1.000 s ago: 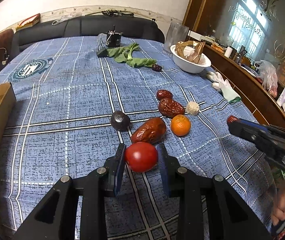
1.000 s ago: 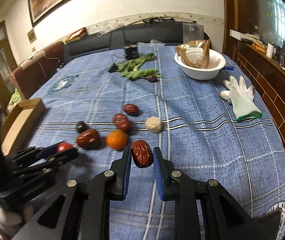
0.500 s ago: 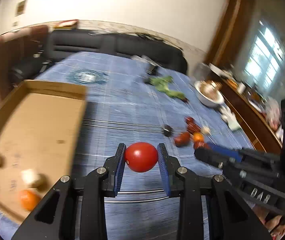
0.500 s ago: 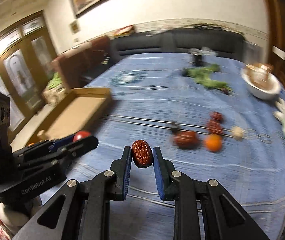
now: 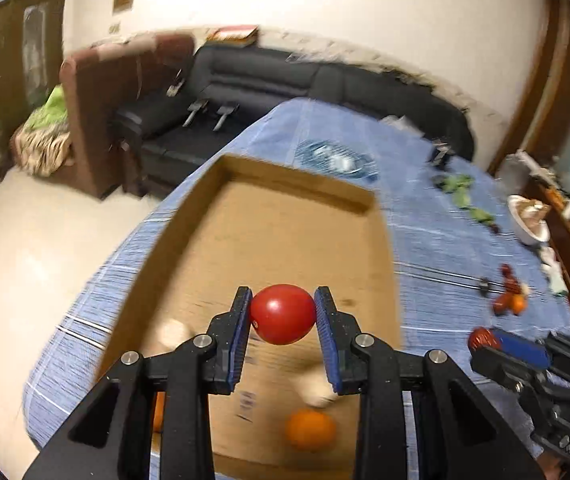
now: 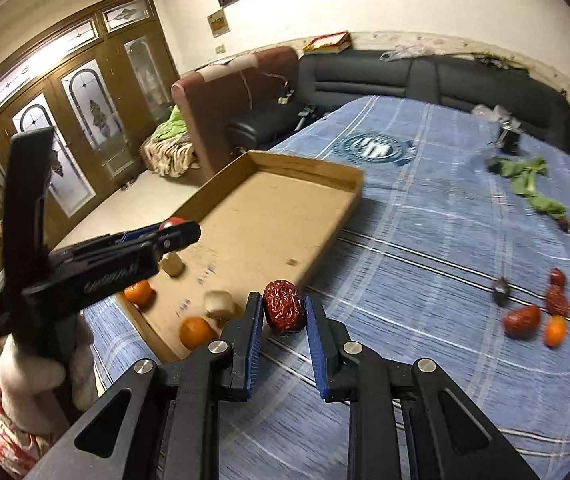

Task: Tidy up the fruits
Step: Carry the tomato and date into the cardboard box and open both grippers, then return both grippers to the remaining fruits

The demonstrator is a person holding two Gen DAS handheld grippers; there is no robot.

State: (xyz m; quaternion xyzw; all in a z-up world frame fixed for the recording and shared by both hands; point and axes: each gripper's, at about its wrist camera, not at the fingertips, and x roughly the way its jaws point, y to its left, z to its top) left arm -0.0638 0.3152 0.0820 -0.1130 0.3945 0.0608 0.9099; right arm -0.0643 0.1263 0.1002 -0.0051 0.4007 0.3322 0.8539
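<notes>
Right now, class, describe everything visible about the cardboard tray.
The tray is a shallow, open brown cardboard rectangle with low upright walls, lying flat on the blue tablecloth by its edge. Its floor is scuffed. Inside, at the near end, sit oranges and pale round pieces. The left gripper holds a tomato above it.

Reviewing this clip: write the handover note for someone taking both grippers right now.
Left gripper: shut on a round red tomato, held above the shallow brown cardboard tray.
Right gripper: shut on a wrinkled dark red date, near the tray's near right corner, not yet over it.
Done: two small oranges and two pale lumps lie in the tray.
Left: release both fruits into the tray, then fetch the red dates, orange and small pieces on the blue checked tablecloth.
</notes>
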